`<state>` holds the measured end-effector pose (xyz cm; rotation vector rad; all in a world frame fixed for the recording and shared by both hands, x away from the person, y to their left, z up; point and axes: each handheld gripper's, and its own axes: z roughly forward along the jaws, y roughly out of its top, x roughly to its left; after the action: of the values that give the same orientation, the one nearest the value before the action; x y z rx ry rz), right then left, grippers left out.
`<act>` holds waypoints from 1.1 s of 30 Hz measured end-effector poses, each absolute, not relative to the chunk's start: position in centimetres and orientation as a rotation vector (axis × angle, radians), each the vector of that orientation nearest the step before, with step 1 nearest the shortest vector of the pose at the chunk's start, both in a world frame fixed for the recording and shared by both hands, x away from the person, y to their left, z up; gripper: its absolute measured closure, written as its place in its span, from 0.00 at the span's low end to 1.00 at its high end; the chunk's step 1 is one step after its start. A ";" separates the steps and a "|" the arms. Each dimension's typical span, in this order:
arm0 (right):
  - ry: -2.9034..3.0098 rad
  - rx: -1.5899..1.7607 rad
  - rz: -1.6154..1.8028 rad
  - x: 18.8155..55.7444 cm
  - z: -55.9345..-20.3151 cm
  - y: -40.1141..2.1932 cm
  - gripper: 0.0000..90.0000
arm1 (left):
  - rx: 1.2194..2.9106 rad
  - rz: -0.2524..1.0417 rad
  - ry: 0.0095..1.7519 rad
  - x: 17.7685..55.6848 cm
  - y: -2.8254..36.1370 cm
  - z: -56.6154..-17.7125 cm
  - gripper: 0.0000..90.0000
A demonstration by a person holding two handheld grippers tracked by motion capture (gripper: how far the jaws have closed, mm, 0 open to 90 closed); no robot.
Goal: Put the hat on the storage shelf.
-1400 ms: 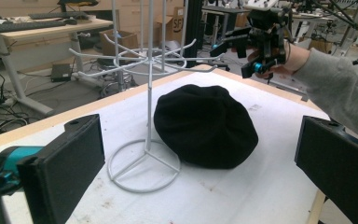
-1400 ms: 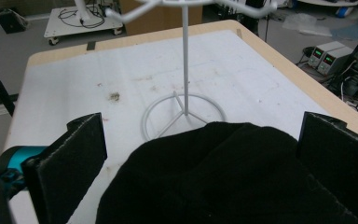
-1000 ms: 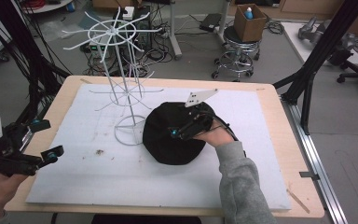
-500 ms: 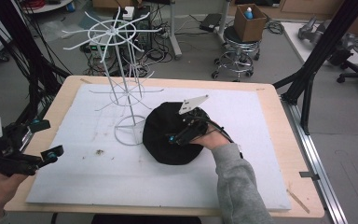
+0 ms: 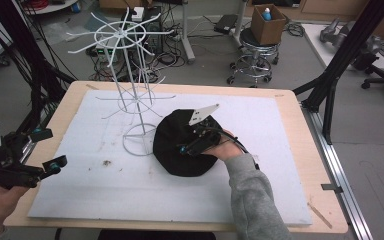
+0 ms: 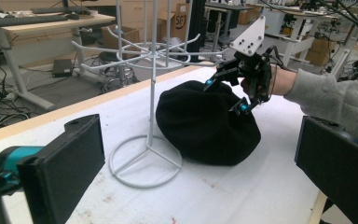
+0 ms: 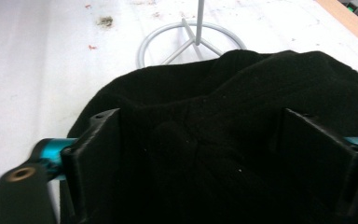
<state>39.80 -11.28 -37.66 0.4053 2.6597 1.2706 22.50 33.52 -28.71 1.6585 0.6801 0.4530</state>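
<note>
Fingers on the left gripper [image 5: 50, 150] stand wide apart with nothing between them, held at the desk's [image 5: 290, 107] near-left corner, off the edge of the white mat [image 5: 105, 200]. In the left gripper view they frame the scene from a distance, well apart from everything on the mat.

Next along stands the white wire rack [image 5: 130, 95], upright on its ring base, its spokes bare. Just beside that base, to its right, lies the black knitted hat [image 5: 175, 150], slumped in a soft mound on the mat, roughly round with no clear long axis.

Over the hat's right half sits the right gripper [image 5: 192, 142], fingers apart and straddling a fold of the fabric; the right gripper view shows black knit between and beneath both fingers, not yet pinched. The right hand [image 5: 225, 150] is plainly the nearer one. The hat lies directly under and ahead of those fingers, and the rack stands beyond it to the left, so a closing pinch here would likely catch the fabric.
</note>
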 end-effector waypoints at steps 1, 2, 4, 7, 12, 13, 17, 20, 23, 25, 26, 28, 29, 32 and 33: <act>2.654 0.403 1.270 39.8 -37.6 -11.3 0.18 | 1.658 0.453 0.681 22.5 33.5 -28.7 0.02; 2.656 0.404 1.271 39.8 -37.6 -11.4 0.20 | 1.658 0.453 0.683 22.5 33.5 -28.7 0.02; 2.661 0.394 1.261 39.9 -37.6 -11.5 0.26 | 1.662 0.451 0.681 22.5 33.5 -28.7 0.02; 2.668 0.425 1.244 40.0 -37.6 -11.5 0.32 | 1.661 0.454 0.684 22.5 33.5 -28.7 0.02; 2.664 0.405 1.250 39.8 -37.4 -11.6 0.52 | 1.657 0.456 0.689 22.5 33.6 -28.7 0.02; 2.660 0.384 1.246 39.8 -37.3 -11.6 0.57 | 1.656 0.459 0.691 22.5 33.6 -28.7 0.02; 2.658 0.374 1.232 39.6 -37.1 -11.6 0.69 | 1.653 0.462 0.691 22.5 33.7 -28.7 0.02; 2.664 0.392 1.226 39.6 -37.1 -11.7 0.73 | 1.651 0.454 0.676 22.4 33.8 -28.6 0.02; 2.667 0.387 1.226 39.6 -37.0 -11.7 0.75 | 1.653 0.453 0.674 22.3 33.7 -28.6 0.02; 2.665 0.376 1.238 39.6 -36.9 -11.8 0.77 | 1.654 0.456 0.678 22.4 33.7 -28.6 0.02; 2.663 0.379 1.241 39.5 -36.8 -11.9 0.77 | 1.655 0.456 0.678 22.4 33.7 -28.6 0.02; 2.658 0.382 1.244 39.5 -36.7 -11.9 0.77 | 1.655 0.453 0.679 22.4 33.7 -28.6 0.02; 2.648 0.383 1.259 39.4 -36.5 -12.1 0.77 | 1.656 0.455 0.683 22.4 33.7 -28.6 0.02; 2.641 0.391 1.267 39.4 -36.2 -12.4 0.78 | 1.657 0.453 0.685 22.5 33.6 -28.7 0.02; 2.635 0.395 1.270 39.3 -36.1 -12.4 0.78 | 1.657 0.453 0.686 22.4 33.6 -28.7 0.02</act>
<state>39.31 -12.45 -36.05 0.3954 2.6354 1.2695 22.45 33.62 -28.65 1.6569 0.6861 0.4526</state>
